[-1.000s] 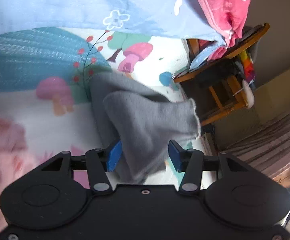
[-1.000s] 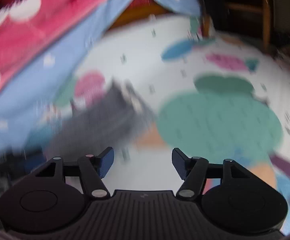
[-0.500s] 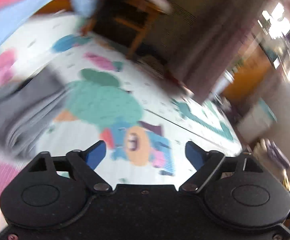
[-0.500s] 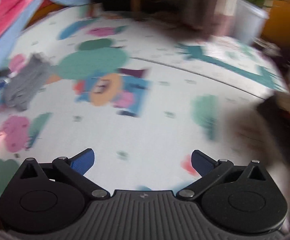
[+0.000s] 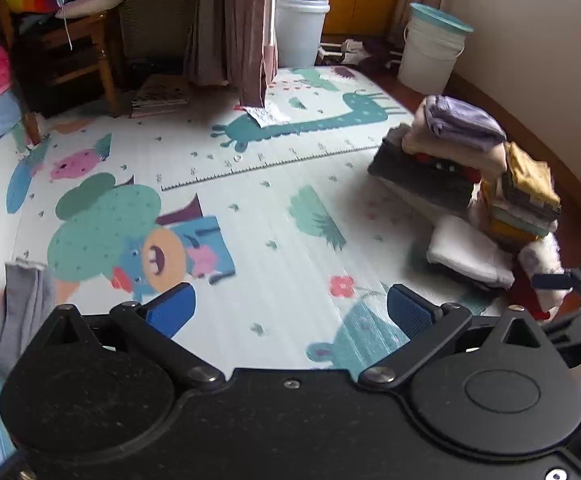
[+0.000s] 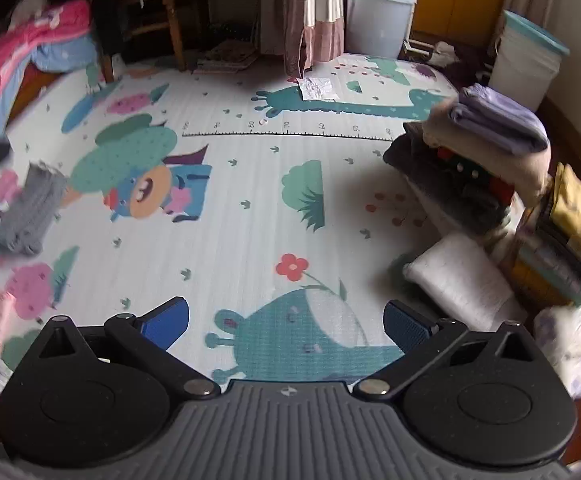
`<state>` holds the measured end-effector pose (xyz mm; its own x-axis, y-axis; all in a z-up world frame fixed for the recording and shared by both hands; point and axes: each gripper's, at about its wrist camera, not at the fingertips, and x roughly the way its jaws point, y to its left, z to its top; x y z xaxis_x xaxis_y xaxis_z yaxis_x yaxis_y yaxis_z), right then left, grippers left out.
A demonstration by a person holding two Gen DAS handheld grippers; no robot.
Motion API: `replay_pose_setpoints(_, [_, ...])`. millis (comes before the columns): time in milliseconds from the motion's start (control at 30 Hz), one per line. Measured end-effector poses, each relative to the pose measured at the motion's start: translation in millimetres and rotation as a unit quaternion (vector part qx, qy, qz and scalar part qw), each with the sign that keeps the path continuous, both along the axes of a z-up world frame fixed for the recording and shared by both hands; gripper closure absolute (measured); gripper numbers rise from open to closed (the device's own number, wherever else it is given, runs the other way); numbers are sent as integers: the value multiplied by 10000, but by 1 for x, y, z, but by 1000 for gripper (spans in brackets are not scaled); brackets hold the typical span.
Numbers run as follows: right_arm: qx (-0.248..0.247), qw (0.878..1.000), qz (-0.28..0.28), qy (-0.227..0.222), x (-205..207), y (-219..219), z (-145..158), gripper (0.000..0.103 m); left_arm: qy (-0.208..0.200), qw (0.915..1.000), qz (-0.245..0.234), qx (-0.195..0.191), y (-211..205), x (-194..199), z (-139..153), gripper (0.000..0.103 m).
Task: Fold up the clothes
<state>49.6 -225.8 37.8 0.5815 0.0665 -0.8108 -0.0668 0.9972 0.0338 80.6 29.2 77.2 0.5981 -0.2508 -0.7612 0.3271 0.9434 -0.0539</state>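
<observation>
A folded grey garment (image 5: pixel 22 304) lies on the cartoon play mat (image 5: pixel 290 220) at the far left, apart from both grippers; the right wrist view shows the grey garment (image 6: pixel 30 212) at its left too. My left gripper (image 5: pixel 290 308) hangs above the mat, jaws opening wide, nothing between them. My right gripper (image 6: pixel 286 318) is open and empty over the mat (image 6: pixel 250 220). A leaning pile of folded clothes (image 5: pixel 462 168) stands at the mat's right edge, and in the right wrist view that pile (image 6: pixel 490 160) is topped by a lilac piece.
A wooden chair (image 5: pixel 70 52) with clothes stands at the back left beside pink and blue bedding (image 6: pixel 18 52). A curtain (image 5: pixel 246 28), a white plant tub (image 5: pixel 300 32) and a teal-lidded bin (image 5: pixel 430 52) line the back. A wall runs along the right.
Both grippers let go of the grey garment, opened wide, rose and swung right. The view moved from the bedding side to the mat's middle and the clothes pile.
</observation>
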Motion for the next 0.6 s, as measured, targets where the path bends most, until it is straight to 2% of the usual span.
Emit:
replay_pose_setpoints(133, [-36,10000,-22,-79,-10,-1,-4,0,126,9987,133,484,-35,-24,-26,0])
replay_pose_setpoints(333, [10,9999,45,-98,-23,-2,-4,0,638,9951,755,1,-42,-47,-57,0])
replay_pose_setpoints(500, [-77,9999,96,-89,-32,-3,-8,0,486,9932,1010,303,-50,-64,-65,0])
replay_pose_setpoints(600, [-130,9999,74,-77,-37,-2,-13,0,352,9910,1245,347,-47,-70,-62,0])
